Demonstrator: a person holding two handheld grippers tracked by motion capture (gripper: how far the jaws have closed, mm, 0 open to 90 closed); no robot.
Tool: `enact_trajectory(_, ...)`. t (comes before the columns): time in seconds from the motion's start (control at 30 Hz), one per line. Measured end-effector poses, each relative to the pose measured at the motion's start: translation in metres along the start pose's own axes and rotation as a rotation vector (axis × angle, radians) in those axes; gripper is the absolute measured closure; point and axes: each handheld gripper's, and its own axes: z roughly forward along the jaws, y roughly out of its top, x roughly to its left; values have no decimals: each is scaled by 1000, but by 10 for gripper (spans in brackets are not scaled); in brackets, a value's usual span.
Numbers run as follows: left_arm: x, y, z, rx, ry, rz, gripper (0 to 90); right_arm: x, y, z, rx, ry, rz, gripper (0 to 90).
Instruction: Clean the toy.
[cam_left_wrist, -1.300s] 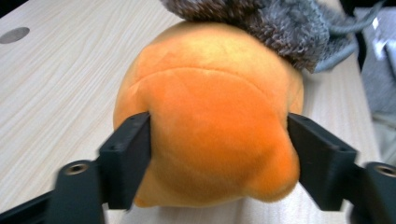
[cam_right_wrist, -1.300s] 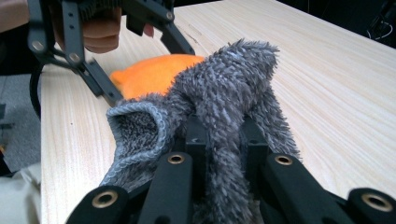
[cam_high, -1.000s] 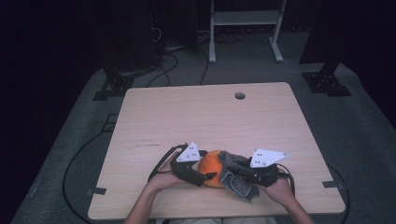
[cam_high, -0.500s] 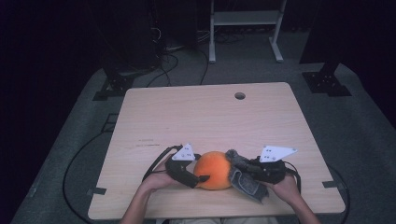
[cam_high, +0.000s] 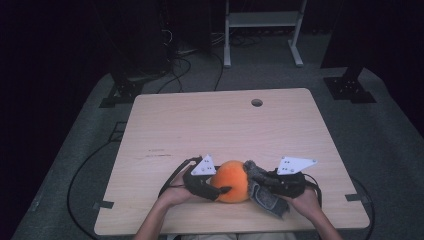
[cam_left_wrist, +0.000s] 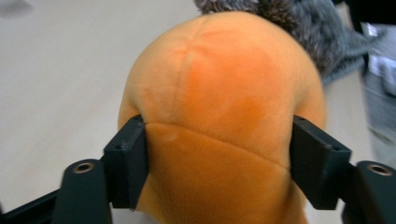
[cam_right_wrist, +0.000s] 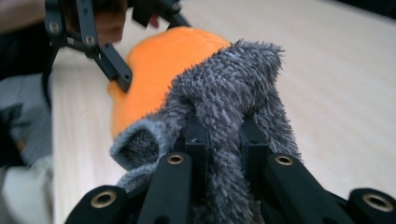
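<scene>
As the orange plush ball (cam_left_wrist: 219, 116) looked soft and light, it was clamped at its sides by the just-closing left gripper (cam_left_wrist: 219, 168); the right gripper (cam_right_wrist: 224, 140) was pinched on the grey furry fabric (cam_right_wrist: 229, 88).

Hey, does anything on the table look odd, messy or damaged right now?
Nothing looks spilled or damaged. The orange plush lies at the table's near edge, its grey fuzzy part stretched out by the right gripper, while the left gripper pads press its sides after closing.

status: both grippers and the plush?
Left gripper just closed on orange plush ball. Right gripper shut on grey fuzzy cover. Table unobstructed.
</scene>
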Motion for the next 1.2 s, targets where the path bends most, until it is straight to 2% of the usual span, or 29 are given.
enact_trajectory(0.03, 1, 1, 1, -23, 10, -11, 297, -2, 2, -2, -29, -10, 10, 769)
enact_trajectory(0.07, 1, 2, 2, -21, 15, -24, 295, -4, 3, -3, -50, -19, 17, 770)
enact_trajectory(0.13, 4, -1, 6, 3, 21, -30, 280, -12, 2, -3, -55, -18, 39, 770)
enact_trajectory(0.17, 6, -4, 8, 30, 27, -37, 267, -16, -2, 0, -41, -21, 55, 771)
enact_trajectory(0.23, 11, -10, 9, 17, 7, -74, 235, -24, -13, 10, 22, -19, 83, 770)
enact_trajectory(0.3, 13, -12, 7, 22, 11, -82, 209, -30, -20, 13, 64, -28, 95, 771)
enact_trajectory(0.37, 13, -14, 5, 25, 7, -56, 194, -32, -19, 7, 90, -53, 75, 770)
enact_trajectory(0.4, 12, -14, 6, 22, 3, -48, 194, -32, -19, 4, 81, -51, 80, 770)
enact_trajectory(0.43, 11, -14, 6, 19, 4, -35, 196, -30, -19, 1, 62, -44, 87, 771)
enact_trajectory(0.5, 6, -10, 8, 19, 3, -2, 216, -23, -12, -2, 15, -20, 71, 770)
enact_trajectory(0.6, -4, -4, 12, 35, 12, 67, 240, -13, 2, -1, -68, 34, 60, 770)
enact_trajectory(0.67, -5, -4, 12, 40, 19, 68, 242, -12, 4, 7, -42, 32, 48, 770)
enact_trajectory(0.7, -3, -5, 12, 40, 16, 64, 242, -15, 0, 10, -34, 33, 62, 771)
enact_trajectory(0.73, -2, -5, 11, 43, 17, 57, 241, -19, -5, 12, -38, 41, 98, 771)
enact_trajectory(0.83, -2, -4, 12, 32, 17, 57, 236, -30, -16, 9, 14, -6, 150, 771)
enact_trajectory(0.87, -3, -4, 12, 28, 14, 65, 235, -31, -17, 6, 27, -22, 148, 771)
enact_trajectory(0.9, -4, -4, 12, 25, 13, 68, 235, -29, -15, 4, 23, -31, 137, 771)
enact_trajectory(1.0, -8, -2, 14, 11, 12, 82, 234, -18, -1, 0, -59, 2, 95, 771)
enact_trajectory(1.03, -9, 0, 14, 8, 12, 80, 222, -15, 4, 2, -56, 8, 78, 771)
enact_trajectory(1.1, -7, 0, 12, 12, 13, 60, 168, -11, 5, 10, -8, -8, 37, 773)
enact_trajectory(1.2, 2, -1, 8, -1, -2, -48, 80, -12, -1, 10, 9, -6, 50, 773)
